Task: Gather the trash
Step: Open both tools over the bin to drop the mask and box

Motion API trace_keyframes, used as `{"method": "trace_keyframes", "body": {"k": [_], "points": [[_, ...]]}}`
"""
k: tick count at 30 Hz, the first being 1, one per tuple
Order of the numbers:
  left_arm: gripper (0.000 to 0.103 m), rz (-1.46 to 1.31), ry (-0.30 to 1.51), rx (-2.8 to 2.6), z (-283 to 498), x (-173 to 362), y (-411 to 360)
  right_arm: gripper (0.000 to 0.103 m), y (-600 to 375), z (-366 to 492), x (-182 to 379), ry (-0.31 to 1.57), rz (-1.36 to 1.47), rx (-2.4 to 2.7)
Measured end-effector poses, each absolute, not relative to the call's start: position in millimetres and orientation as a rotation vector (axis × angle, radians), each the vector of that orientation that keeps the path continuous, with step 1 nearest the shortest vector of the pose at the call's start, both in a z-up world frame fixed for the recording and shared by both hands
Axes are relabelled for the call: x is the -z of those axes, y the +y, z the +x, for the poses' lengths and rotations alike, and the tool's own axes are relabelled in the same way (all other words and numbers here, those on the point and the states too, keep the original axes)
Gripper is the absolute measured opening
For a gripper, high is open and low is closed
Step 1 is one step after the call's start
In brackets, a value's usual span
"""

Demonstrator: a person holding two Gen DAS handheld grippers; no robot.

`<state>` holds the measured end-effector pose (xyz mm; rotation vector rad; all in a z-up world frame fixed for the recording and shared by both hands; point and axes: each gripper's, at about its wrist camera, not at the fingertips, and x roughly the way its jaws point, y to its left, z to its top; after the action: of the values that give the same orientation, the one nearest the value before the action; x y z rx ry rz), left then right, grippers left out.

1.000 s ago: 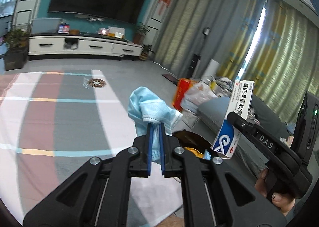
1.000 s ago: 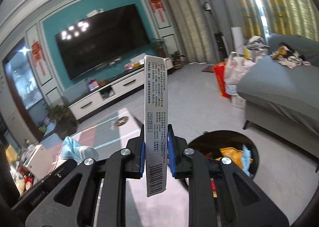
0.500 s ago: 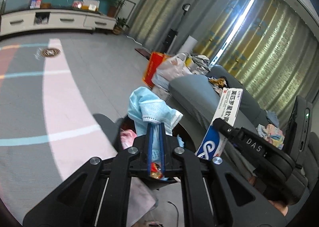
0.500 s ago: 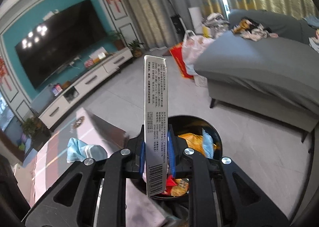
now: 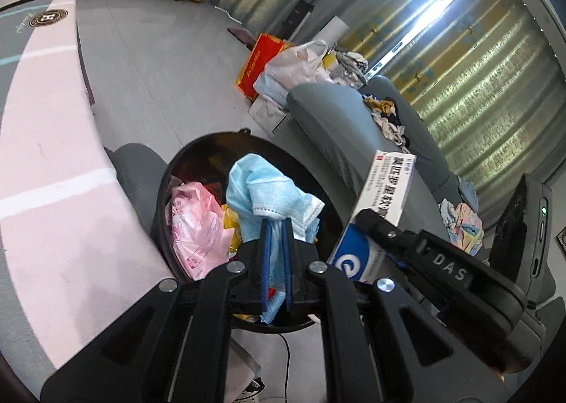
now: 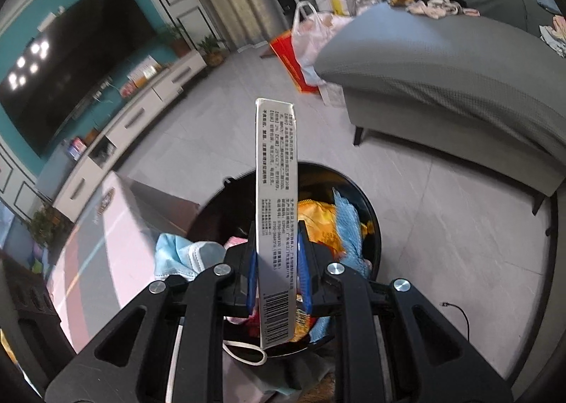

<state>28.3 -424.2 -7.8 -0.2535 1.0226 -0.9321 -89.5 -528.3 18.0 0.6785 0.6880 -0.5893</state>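
Note:
My left gripper [image 5: 277, 226] is shut on a crumpled blue face mask [image 5: 263, 192] and holds it over the round black trash bin [image 5: 184, 159]. The bin holds a pink bag [image 5: 196, 226] and other wrappers. My right gripper [image 6: 277, 236] is shut on a long white medicine box [image 6: 276, 212], held upright over the same bin [image 6: 371, 215]. In the left wrist view the right gripper [image 5: 368, 217] and its box [image 5: 380, 205] are to the right of the mask. The mask also shows in the right wrist view [image 6: 180, 254], at lower left.
A grey sofa [image 6: 442, 84] with clothes on it stands right of the bin. A red bag [image 5: 256, 65] and plastic bags [image 5: 297, 63] lie at its far end. A pink-and-grey surface [image 5: 46, 169] is left of the bin. A TV cabinet [image 6: 141, 105] lines the far wall.
Both grippers have moved forward and tilted down; the bin has come from the lower edge of the views to directly beneath the mask and the box. Both grips are unchanged.

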Motion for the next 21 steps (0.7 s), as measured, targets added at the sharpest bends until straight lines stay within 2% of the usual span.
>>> {"method": "trace_keyframes", "body": {"k": [16,21], "points": [[0.008,-0.185,1.067,0.890,31.0,23.6,-433.9,0.021,-541.6,-81.1,4.7,0.781,0.720,0.630],[0.011,-0.193,1.069,0.891,31.2,19.6,-432.6,0.021,-540.5,-80.9,3.1,0.784,0.706,0.641]]}}
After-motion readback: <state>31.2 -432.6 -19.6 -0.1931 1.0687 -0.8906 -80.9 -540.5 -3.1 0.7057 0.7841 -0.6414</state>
